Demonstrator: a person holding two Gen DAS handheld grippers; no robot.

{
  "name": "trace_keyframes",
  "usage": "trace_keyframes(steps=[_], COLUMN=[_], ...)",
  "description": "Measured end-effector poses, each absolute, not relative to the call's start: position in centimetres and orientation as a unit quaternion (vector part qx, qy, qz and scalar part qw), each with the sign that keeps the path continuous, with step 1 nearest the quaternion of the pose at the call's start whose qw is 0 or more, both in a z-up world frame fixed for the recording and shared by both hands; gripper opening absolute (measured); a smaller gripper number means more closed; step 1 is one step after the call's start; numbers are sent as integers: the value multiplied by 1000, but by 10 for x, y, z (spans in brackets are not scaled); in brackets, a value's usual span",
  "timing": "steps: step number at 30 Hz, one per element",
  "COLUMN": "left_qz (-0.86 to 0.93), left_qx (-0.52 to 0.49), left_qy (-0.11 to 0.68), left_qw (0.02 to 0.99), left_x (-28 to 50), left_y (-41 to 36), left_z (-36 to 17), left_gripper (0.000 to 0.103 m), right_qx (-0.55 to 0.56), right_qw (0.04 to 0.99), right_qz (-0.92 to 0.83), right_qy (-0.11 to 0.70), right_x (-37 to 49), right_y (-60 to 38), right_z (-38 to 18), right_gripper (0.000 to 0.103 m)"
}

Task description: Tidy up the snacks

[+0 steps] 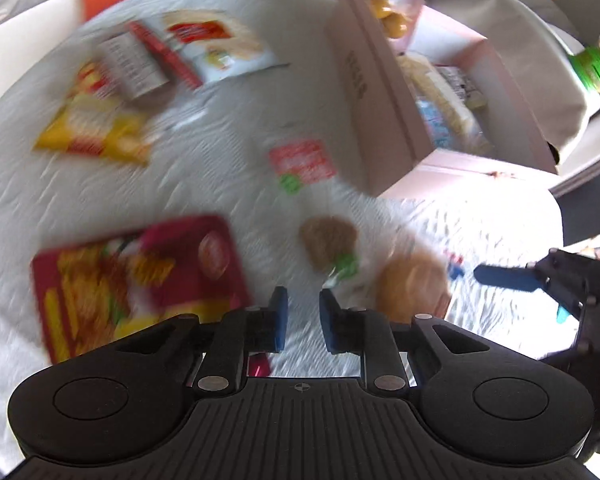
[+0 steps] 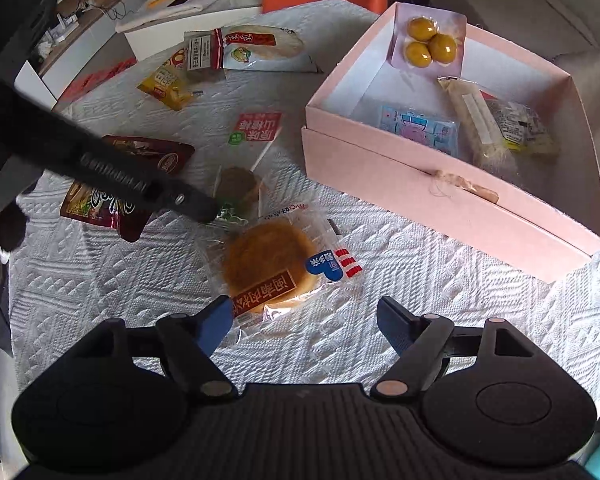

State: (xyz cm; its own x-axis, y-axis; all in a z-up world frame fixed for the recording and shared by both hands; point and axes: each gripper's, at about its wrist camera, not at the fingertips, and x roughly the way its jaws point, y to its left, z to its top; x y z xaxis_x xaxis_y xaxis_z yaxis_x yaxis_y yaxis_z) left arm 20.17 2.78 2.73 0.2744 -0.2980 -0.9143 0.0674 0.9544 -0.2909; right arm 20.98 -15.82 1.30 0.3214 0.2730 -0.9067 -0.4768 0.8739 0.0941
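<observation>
Going L to R in the right wrist view: red snack bag (image 2: 136, 184) at 9 o'clock, partly under the left gripper (image 2: 204, 212), whose tip sits over the brown stick snack (image 2: 238, 184). In its own view the left gripper's jaws are nearly together w/ nothing between them. Center: round pastry pack (image 2: 270, 268) flat on the white cloth (image 2: 380, 280), just ahead of the right gripper (image 2: 304, 312), toward 11 o'clock from its fingertips. Right jaws spread, empty; the L finger (image 2: 216, 320) overlaps the wrapper edge, contact unclear. Pack roughly round, no strong long axis. Pink box (image 2: 420, 176) at 1–2 o'clock, already holding some snacks. Right hand looks nearer the pastry, so prob. its grab.
</observation>
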Motion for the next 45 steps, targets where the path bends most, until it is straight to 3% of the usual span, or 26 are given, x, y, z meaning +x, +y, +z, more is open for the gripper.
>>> trace_keyframes(steps=[6,11,14,15,19,24,27,30,38,45], left_qz=[-64,-55,-74,-77,-82,-69,-54,-60,-35,-11], left_qx=[-194,-88,-46,-43,-34,-33,-24,-60,-103,-128], left_qy=[547,572,568,574,572,570,568,576,609,601], left_qw=[811,814,818,814,816,818,821,813,785,789], left_x=[201,234,236,237,240,245,239,226,141,109], left_y=[39,-11,-33,-37,-43,-47,-44,-30,0,9], left_z=[43,33,30,27,24,24,27,29,31,30], left_gripper=[24,27,39,48,59,58,45,42,41,42], right_qx=[-98,-100,-107,-112,-116,-108,-108,-107,-95,-73], right_qw=[806,811,813,814,827,837,837,831,854,851], right_qz=[233,216,207,204,198,193,193,196,101,185], right_qy=[535,534,534,532,513,500,501,509,501,486], right_x=[211,204,197,194,182,178,176,176,184,189], right_y=[-154,-153,-152,-152,-154,-157,-159,-163,-207,-181], right_z=[5,0,-1,-2,-5,-8,-7,-5,4,27], right_gripper=[80,86,86,87,90,95,95,95,92,92])
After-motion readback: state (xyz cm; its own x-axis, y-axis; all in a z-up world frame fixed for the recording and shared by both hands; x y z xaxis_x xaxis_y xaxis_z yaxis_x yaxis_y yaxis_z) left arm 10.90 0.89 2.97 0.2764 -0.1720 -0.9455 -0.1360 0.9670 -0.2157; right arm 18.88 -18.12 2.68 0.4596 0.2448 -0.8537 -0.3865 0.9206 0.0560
